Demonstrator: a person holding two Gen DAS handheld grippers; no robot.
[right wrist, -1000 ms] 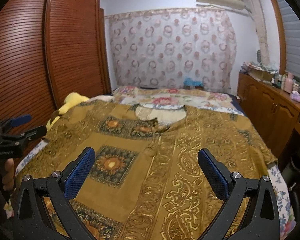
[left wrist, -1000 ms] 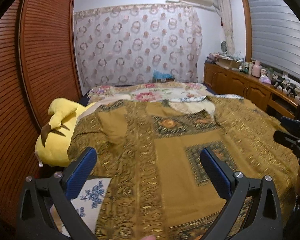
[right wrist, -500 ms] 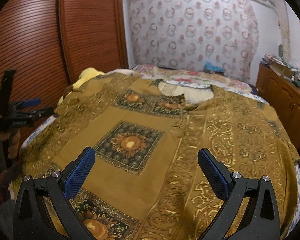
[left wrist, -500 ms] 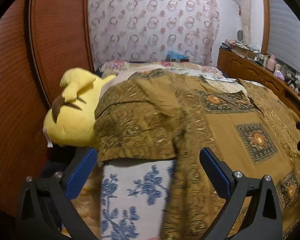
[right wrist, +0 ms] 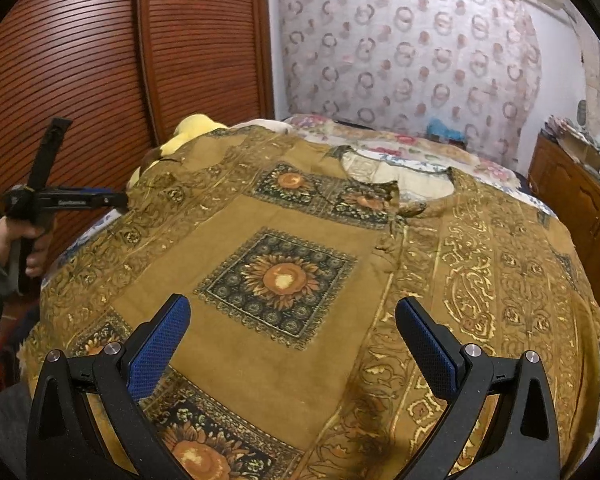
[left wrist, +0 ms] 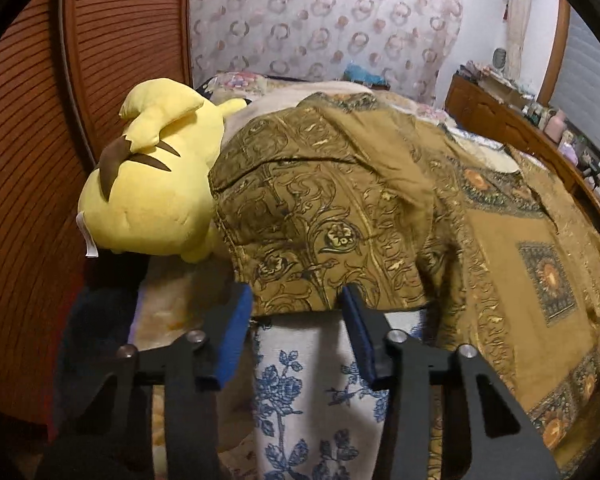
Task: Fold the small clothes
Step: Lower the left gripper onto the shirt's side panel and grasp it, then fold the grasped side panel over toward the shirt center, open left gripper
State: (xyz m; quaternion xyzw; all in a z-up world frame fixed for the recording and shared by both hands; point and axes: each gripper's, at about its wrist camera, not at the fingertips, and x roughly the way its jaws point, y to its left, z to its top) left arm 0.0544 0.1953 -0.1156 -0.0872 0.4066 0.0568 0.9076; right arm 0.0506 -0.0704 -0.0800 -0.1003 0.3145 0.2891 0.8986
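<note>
Garment (right wrist: 284,280): mustard-brown tunic, gold scrollwork borders, dark square panels with orange sunflower medallions, round neckline. It lies spread flat over most of the bed (left wrist: 312,380), front up, neckline toward the far curtain. One sleeve (left wrist: 320,220) extends to the bed's left edge, its cuff hem lying on the white sheet with blue flower print.

Left gripper (left wrist: 298,306): blue-padded jaws closing, the cuff hem between them. Pads flank the hem edge; cannot tell whether they press the cloth yet. In the right wrist view a hand (right wrist: 24,240) holds this gripper at the sleeve end.

Right gripper (right wrist: 292,344): jaws spread wide, nothing between them, hovering above the lower front of the garment near the largest sunflower square.

Surroundings: yellow plush toy (left wrist: 152,176) with brown-tipped ears touches the sleeve, next to the reddish louvred wardrobe doors (right wrist: 100,60). Sheer curtain (right wrist: 408,60) with ring pattern hangs behind the bed. Wooden sideboard (left wrist: 512,128) along the right wall carries bottles and clutter. Floral bedding (right wrist: 380,140) shows beyond the neckline.
</note>
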